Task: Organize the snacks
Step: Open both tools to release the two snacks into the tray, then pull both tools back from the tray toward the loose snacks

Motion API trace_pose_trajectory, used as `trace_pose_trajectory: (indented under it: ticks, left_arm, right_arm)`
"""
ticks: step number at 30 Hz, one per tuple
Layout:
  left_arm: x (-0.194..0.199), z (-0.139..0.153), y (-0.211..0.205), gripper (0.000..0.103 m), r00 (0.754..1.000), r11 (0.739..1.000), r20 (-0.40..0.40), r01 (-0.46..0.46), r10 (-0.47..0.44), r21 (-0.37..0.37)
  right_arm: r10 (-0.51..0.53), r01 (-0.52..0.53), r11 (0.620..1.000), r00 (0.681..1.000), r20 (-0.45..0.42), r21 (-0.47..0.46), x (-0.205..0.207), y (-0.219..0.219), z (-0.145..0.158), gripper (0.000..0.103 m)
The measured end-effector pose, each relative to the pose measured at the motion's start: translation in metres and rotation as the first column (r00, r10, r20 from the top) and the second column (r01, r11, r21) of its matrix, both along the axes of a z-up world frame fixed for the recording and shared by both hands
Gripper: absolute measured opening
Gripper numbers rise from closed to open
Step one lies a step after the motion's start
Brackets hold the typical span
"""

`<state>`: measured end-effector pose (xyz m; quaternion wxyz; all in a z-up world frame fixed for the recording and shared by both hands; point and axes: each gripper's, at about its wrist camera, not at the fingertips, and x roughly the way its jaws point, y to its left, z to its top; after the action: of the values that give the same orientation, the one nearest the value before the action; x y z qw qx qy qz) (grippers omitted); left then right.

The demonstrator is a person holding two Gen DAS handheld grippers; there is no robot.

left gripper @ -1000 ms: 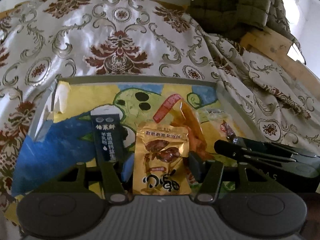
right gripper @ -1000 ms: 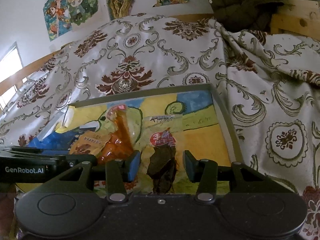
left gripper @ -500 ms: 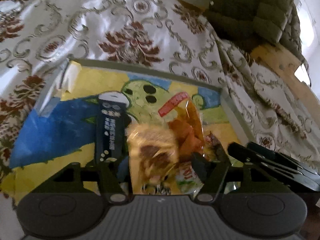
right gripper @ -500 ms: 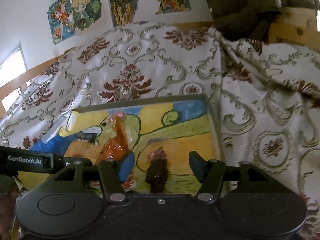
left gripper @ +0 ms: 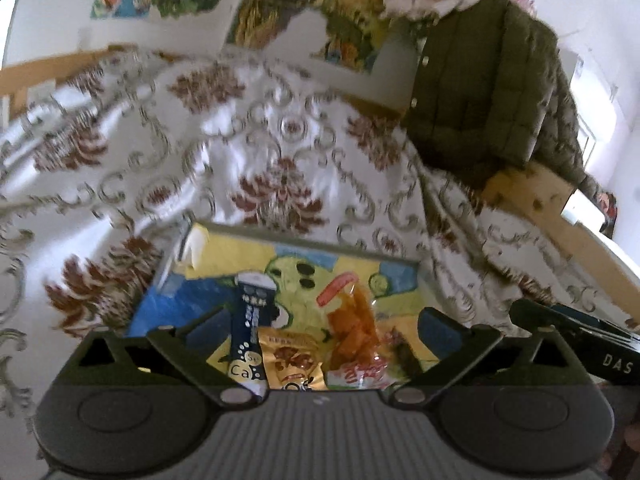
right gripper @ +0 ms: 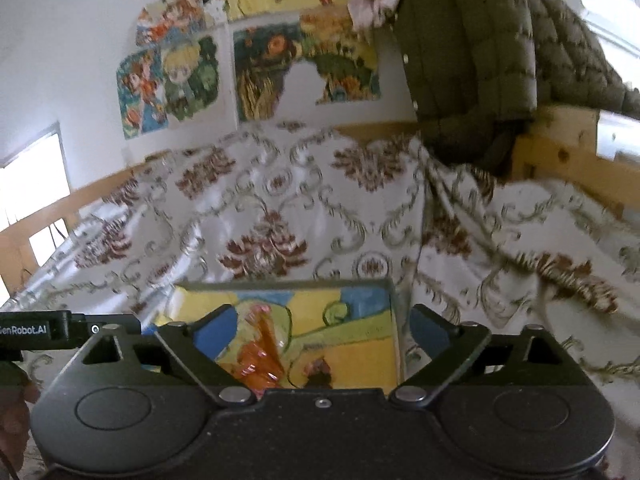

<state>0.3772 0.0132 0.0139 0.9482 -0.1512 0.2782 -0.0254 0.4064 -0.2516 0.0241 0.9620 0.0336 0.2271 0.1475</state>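
Note:
A shallow tray (left gripper: 304, 241) with a yellow, blue and green cartoon lining lies on the patterned bedspread. In it lie a dark blue stick pack (left gripper: 251, 332), a gold snack packet (left gripper: 294, 364), an orange snack bag (left gripper: 352, 326) and a small dark packet (left gripper: 404, 354). My left gripper (left gripper: 322, 326) is open and empty, raised above the near side of the tray. My right gripper (right gripper: 320, 334) is open and empty too, above the tray (right gripper: 394, 312); the orange bag (right gripper: 260, 354) and the dark packet (right gripper: 318, 374) show below it.
The white and brown bedspread (left gripper: 260, 152) covers the bed around the tray. An olive quilted jacket (left gripper: 480, 88) hangs over the wooden bed frame (left gripper: 536, 196) at the right. Posters (right gripper: 248, 64) hang on the wall behind.
Both grippers have opened wide and lifted back and up from the tray. The gold packet and the dark packet stay in the tray, no longer between the fingers.

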Motion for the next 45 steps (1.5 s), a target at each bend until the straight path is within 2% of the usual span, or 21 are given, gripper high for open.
trace_pose_trajectory:
  ticks: [6, 14, 20, 27, 31, 35, 45]
  left_arm:
    - [-0.045, 0.028, -0.009, 0.103, 0.998, 0.999, 0.064, -0.015, 0.013, 0.030]
    - [-0.102, 0.046, -0.015, 0.103, 0.994, 0.998, 0.108, -0.010, 0.004, 0.059]
    - [-0.144, 0.050, -0.016, 0.103, 0.991, 0.994, 0.135, -0.025, 0.010, 0.105]
    - [-0.191, 0.045, -0.016, 0.103, 0.991, 0.990, 0.133, -0.041, 0.023, 0.138]
    - [-0.213, 0.040, -0.018, 0.103, 0.992, 0.986, 0.127, -0.036, 0.015, 0.160]
    - [-0.231, 0.033, -0.024, 0.103, 0.995, 0.985, 0.099, -0.018, 0.001, 0.171]
    - [-0.267, 0.011, -0.027, 0.103, 1.000, 0.987, 0.019, -0.003, 0.000, 0.158]
  right_arm:
    - [0.015, -0.015, 1.000, 0.999, 0.045, -0.007, -0.044, -0.003, 0.031, 0.102]
    - [0.012, -0.010, 1.000, 0.995, 0.104, -0.016, -0.107, -0.007, 0.058, 0.102]
    - [-0.003, 0.006, 1.000, 0.991, 0.133, -0.023, -0.155, -0.011, 0.062, 0.102]
    - [-0.031, 0.036, 0.999, 0.986, 0.165, -0.029, -0.204, -0.019, 0.055, 0.102]
    - [-0.052, 0.057, 0.998, 0.988, 0.145, -0.029, -0.221, -0.023, 0.050, 0.102]
    - [-0.073, 0.078, 0.995, 0.994, 0.083, -0.057, -0.234, -0.023, 0.041, 0.102]
    - [-0.083, 0.082, 0.991, 0.997, -0.005, -0.104, -0.279, -0.013, 0.016, 0.102]
